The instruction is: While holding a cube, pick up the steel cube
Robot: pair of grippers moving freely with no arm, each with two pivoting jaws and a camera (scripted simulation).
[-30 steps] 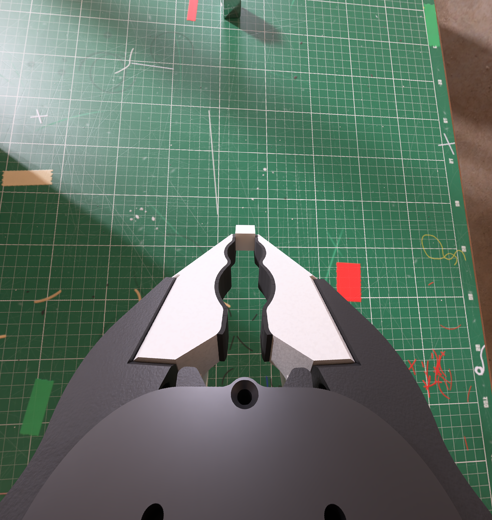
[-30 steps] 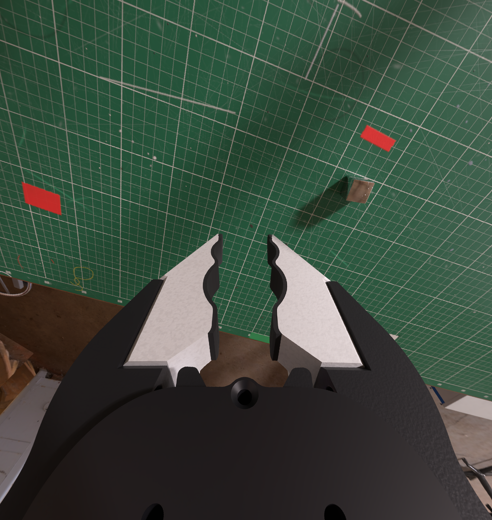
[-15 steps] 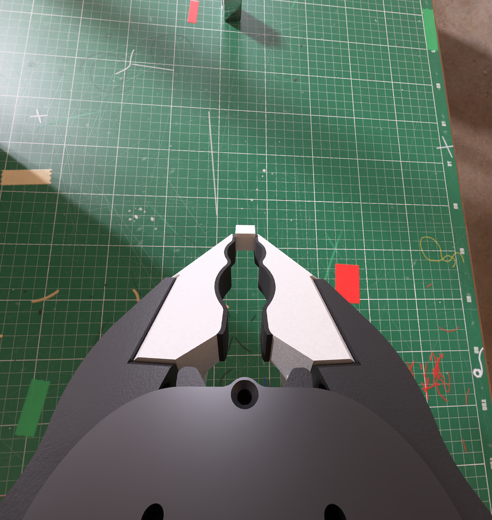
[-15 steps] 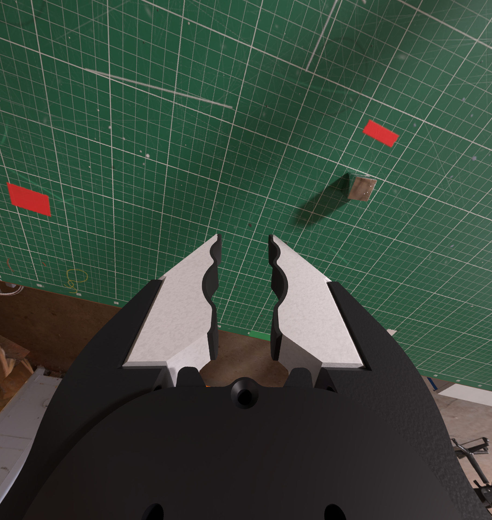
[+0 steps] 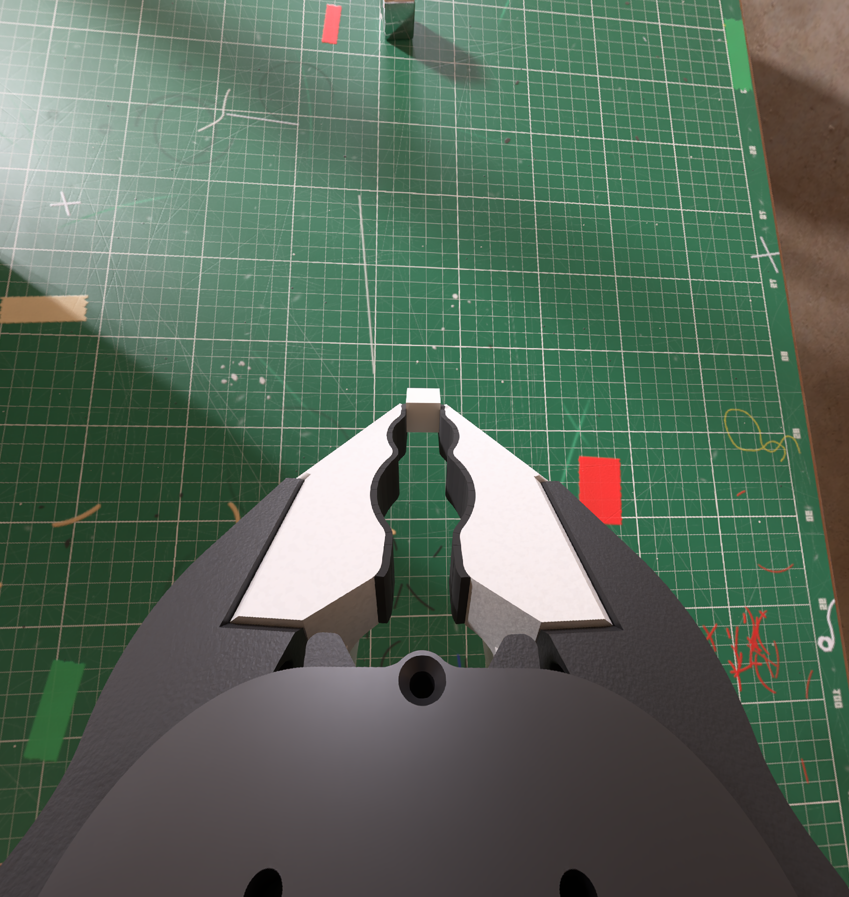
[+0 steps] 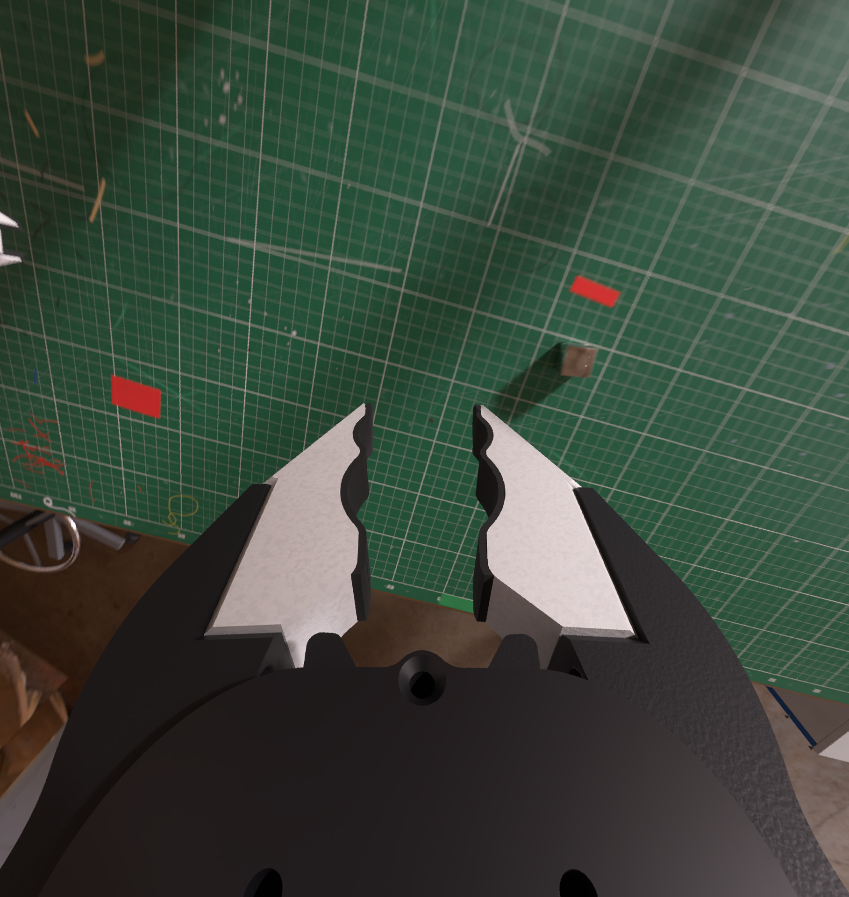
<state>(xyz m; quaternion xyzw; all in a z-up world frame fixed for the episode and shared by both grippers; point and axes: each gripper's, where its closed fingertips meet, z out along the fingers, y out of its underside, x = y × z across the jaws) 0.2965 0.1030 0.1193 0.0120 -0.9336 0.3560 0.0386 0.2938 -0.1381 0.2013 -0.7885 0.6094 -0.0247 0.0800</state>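
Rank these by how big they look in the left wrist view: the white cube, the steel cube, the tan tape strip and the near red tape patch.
1. Near red tape patch
2. Tan tape strip
3. White cube and steel cube: unsure. The steel cube is far off and cut by the top edge.

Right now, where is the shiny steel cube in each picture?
Left wrist view: the steel cube sits at the top edge, just right of a small red tape strip.
Right wrist view: the steel cube sits right of centre, beyond the open fingers, just below that red tape strip.
Shared landmark: the red tape strip beside the cube on the green mat.
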